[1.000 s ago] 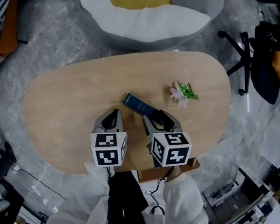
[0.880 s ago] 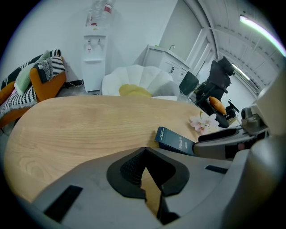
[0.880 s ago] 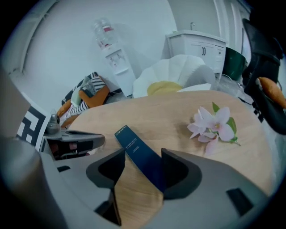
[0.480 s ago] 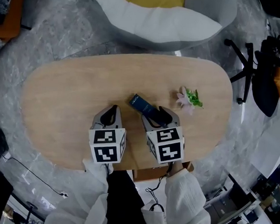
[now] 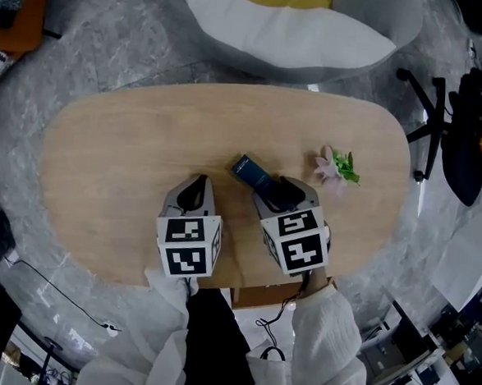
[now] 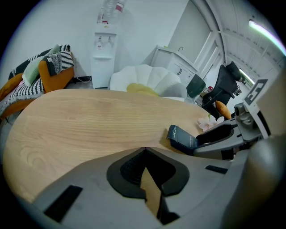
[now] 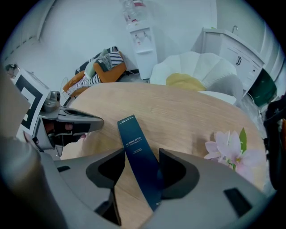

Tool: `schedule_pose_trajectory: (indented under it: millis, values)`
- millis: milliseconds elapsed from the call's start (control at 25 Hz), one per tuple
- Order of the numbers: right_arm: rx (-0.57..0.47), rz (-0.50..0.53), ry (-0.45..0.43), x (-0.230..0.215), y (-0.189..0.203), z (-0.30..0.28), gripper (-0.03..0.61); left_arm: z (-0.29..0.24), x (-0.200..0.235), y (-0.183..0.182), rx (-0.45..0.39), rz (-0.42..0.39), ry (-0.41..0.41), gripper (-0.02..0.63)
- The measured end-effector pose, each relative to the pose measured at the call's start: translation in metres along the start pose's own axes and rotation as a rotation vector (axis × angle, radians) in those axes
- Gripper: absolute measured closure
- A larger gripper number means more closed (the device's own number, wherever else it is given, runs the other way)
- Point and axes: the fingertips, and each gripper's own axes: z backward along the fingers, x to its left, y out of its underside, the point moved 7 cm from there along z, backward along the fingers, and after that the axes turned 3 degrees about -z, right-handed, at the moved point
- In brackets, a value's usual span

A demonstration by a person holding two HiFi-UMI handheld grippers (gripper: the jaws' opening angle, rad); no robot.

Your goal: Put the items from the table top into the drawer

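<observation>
The dark blue box (image 7: 129, 132) is straddled by the parted jaws of the right gripper (image 7: 142, 151), while the left gripper (image 6: 144, 148) is closed on nothing.

The right jaws have just been opened, and the box is left lying flat on the wooden table (image 6: 85, 118) between them, not squeezed. The left jaws are met tip to tip just beside it, over bare wood. A pink flower (image 7: 230, 150) is seen near the box on the right, with nothing between them. Past the table's far edge a white and yellow cushion seat (image 5: 277, 34) and a black office chair (image 5: 455, 137) are placed. In the head view the jaws are hidden by the marker cubes and only the box's far end is shown. The white print on the box is shown only in the right gripper view. A water dispenser (image 6: 103, 58) is seen only in the gripper views.
</observation>
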Motion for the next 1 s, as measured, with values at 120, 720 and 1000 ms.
schedule_pose_trajectory:
  millis: [120,720,1000]
  values:
    - [0.014,0.023,-0.003,-0.001,0.0,-0.001,0.29,0.0,-0.004,0.003,0.004,-0.01,0.006,0.62]
    - [0.059,0.03,0.052,0.001,0.0,-0.01,0.311,0.0,-0.001,0.012,0.004,-0.027,0.018,0.62]
    - [0.003,-0.167,0.005,-0.004,0.012,0.008,0.318,0.004,-0.011,0.012,0.001,-0.069,0.035,0.62]
